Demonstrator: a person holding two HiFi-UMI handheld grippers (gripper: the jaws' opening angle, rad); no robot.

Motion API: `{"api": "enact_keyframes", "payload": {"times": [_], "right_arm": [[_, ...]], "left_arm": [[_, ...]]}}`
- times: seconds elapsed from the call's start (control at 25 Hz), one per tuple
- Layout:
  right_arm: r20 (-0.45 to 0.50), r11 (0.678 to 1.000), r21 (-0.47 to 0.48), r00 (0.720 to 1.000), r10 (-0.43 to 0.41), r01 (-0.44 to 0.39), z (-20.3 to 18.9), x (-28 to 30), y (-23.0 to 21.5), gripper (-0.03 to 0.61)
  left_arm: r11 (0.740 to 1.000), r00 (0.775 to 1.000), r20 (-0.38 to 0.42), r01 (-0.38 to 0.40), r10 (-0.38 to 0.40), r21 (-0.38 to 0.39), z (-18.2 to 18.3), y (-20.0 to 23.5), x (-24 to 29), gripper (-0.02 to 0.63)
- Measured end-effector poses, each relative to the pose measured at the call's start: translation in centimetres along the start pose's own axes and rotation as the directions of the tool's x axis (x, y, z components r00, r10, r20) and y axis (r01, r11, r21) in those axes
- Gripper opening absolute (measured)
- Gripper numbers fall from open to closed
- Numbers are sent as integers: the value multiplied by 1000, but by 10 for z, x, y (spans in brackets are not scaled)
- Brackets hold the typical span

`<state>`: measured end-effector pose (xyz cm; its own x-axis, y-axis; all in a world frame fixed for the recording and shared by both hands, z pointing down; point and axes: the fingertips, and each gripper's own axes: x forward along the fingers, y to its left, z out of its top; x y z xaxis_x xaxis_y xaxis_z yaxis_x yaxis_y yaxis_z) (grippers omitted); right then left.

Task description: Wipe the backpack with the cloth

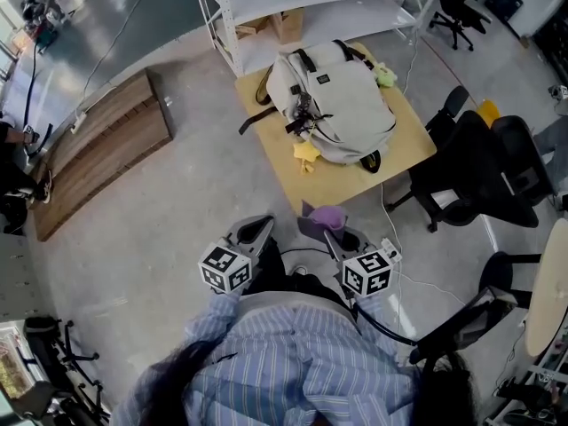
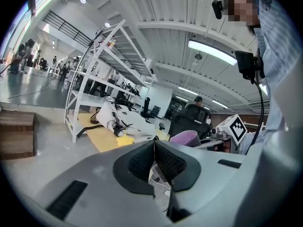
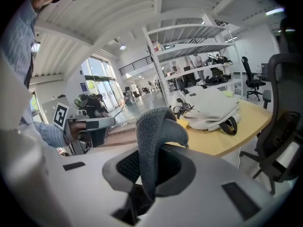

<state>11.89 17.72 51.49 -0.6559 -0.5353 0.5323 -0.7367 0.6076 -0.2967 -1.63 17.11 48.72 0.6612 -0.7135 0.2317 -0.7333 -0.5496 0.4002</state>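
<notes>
While the right gripper [image 3: 152,159] is clenched on the cloth [image 3: 157,129], a grey-purple fleecy piece that stands folded up out of its jaws, the left gripper [image 2: 154,144] has its jaws pressed together with nothing between them. Both grippers sit side by side close in front of the person's striped shirt [image 1: 284,362]. They are short of the near edge of the table [image 1: 351,183] and do not touch it. In the head view the cloth's purple tip is just beside that near edge.

The backpack [image 1: 330,100], pale grey with black straps and zips, lies flat on the table. It covers most of the table's far half and is well apart from both grippers. A small yellow thing [image 1: 306,153] lies on the table against the backpack's near side. A small yellow-green thing [image 1: 384,75] sits toward the table's far right corner, touching the backpack.

A white shelving unit [image 1: 302,3] stands just beyond the table's far edge. Black office chairs [image 1: 470,162] stand to the table's right, one of them just beside it. A low wooden platform [image 1: 102,149] lies on the floor well to the table's left.
</notes>
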Motion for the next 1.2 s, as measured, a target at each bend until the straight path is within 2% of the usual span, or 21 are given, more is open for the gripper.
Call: {"api": "enact_keyframes", "payload": {"times": [0.28,0.56,0.72,0.92,1.08,1.2], "right_arm": [[1,999,23,999,-39,39,50,56,-19,41],[43,999,21,998,-38,38,132,125,-32,41],[45,999,-10,998,-41,41,183,170,-45,41],[34,994,-101,998,-47,50,241,224,-65,41],[-1,987,-156,999,-42,41,278,273,-84,41],[-37,989,-146,999,-34,28,299,312,-99,41]], "left_arm": [[998,999,-22,46,-46,34,30,54,30,5],[986,993,-54,111,-105,121,58,99,52,5],[976,987,-79,152,-141,155,67,122,62,5],[966,981,-91,186,-172,180,78,149,71,5],[964,981,-84,190,-177,184,88,173,75,5],[968,984,-75,173,-162,182,93,192,74,5]]}}
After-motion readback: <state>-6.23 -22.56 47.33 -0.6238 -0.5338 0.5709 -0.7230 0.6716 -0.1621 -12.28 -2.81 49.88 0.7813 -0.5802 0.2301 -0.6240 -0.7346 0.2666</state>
